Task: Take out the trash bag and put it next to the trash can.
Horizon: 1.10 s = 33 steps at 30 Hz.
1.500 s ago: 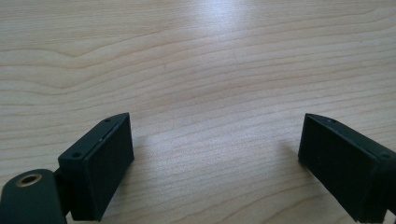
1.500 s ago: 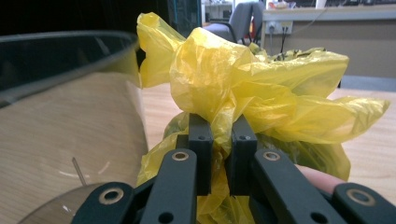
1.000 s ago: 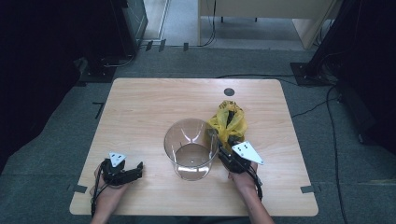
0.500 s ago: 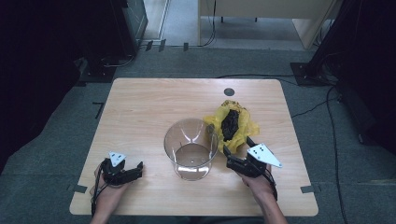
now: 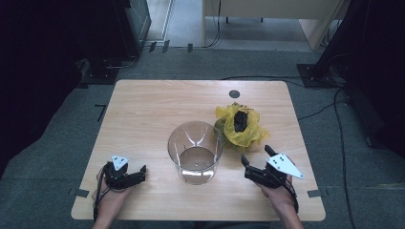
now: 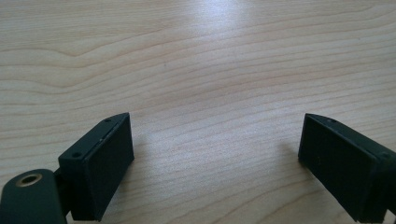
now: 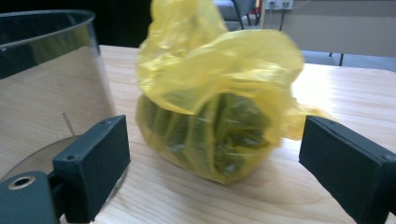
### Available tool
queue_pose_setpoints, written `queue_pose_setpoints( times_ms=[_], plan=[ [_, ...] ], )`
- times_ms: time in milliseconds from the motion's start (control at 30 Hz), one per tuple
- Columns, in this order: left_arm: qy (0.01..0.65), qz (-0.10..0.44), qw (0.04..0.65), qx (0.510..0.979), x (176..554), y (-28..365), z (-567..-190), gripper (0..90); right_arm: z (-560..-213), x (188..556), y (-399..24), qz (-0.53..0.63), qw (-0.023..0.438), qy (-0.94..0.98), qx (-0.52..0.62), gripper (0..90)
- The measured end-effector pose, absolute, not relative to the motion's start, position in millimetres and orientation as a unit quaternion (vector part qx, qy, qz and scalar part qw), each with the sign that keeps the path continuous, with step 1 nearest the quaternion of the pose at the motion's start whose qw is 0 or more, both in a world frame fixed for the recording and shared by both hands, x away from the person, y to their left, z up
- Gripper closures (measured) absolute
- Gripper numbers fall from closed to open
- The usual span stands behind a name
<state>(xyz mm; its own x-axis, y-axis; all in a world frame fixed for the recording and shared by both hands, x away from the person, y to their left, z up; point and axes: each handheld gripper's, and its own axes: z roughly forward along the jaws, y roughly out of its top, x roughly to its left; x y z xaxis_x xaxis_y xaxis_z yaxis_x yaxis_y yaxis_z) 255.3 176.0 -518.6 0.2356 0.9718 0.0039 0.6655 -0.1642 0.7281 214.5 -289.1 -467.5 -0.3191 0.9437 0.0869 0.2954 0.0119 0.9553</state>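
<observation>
Yellow bag (image 7: 219, 116) free; right gripper (image 5: 258, 161) just opened wide.

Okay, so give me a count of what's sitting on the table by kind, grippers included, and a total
Clear glass container: 1
Yellow plastic bag with something dark at its top: 1
Grippers, both with jaws open and nothing between them, left gripper and right gripper: 2
Total: 4
</observation>
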Motion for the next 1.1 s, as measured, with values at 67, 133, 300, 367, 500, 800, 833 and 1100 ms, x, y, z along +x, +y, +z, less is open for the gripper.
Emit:
queue_pose_setpoints(
  times_ms=[67,133,300,367,500,800,833,1100],
  plan=[
    [0.567,0.247,0.311,0.722,255.4,176.0,-518.7,9.4,-467.2,211.0,-295.4,0.506,0.323,0.631,0.492,8.6],
    [0.567,0.247,0.311,0.722,255.4,176.0,-518.7,9.4,-468.3,207.6,-300.9,0.502,0.327,0.629,0.495,8.4],
    [0.567,0.247,0.311,0.722,255.4,176.0,-518.7,9.5,-478.2,199.1,-317.7,0.480,0.334,0.629,0.512,8.3],
    [0.567,0.247,0.311,0.722,255.3,176.0,-518.6,9.5,-479.7,197.9,-321.1,0.477,0.335,0.628,0.516,8.3],
    [0.567,0.247,0.311,0.722,255.4,176.0,-518.6,9.4,-486.9,191.7,-339.2,0.458,0.341,0.621,0.538,8.3],
    [0.567,0.247,0.311,0.722,255.4,176.0,-518.6,9.5,-498.1,182.5,-371.8,0.409,0.345,0.624,0.569,8.3],
    [0.567,0.247,0.311,0.722,255.4,176.0,-518.6,9.4,-501.2,180.0,-379.7,0.402,0.342,0.624,0.576,8.3],
    [0.567,0.247,0.311,0.722,255.4,176.0,-518.7,9.5,-515.5,173.4,-396.7,0.356,0.332,0.634,0.601,8.4]
  ],
)
